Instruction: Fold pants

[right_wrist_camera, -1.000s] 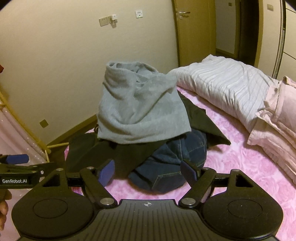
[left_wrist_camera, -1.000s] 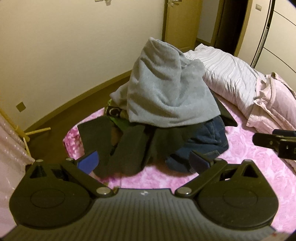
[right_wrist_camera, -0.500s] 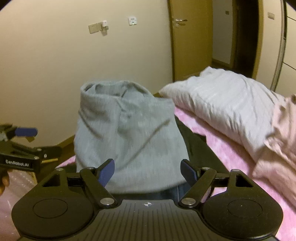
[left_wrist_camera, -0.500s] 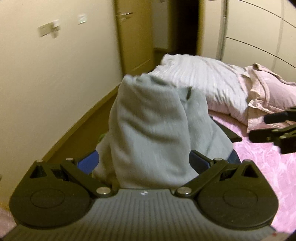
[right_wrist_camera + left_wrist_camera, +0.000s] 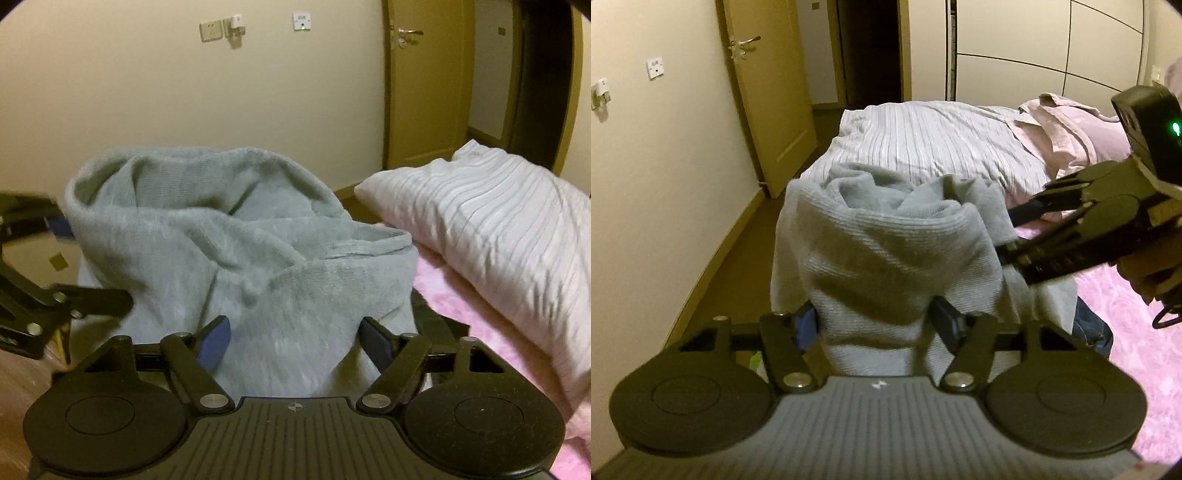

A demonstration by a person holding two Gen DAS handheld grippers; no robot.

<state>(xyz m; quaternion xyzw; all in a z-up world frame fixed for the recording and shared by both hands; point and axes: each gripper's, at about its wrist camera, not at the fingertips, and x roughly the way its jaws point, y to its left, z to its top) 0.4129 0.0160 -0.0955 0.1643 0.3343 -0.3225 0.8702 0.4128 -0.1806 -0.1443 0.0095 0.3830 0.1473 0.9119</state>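
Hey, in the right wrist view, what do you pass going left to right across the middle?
Other hand-held gripper → grey pants → striped pillow.

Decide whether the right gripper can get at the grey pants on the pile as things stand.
Probably yes. The grey pants lie on top of the pile with nothing over them, and cloth already sits between the closing jaws of the right gripper. The left gripper works the other side.
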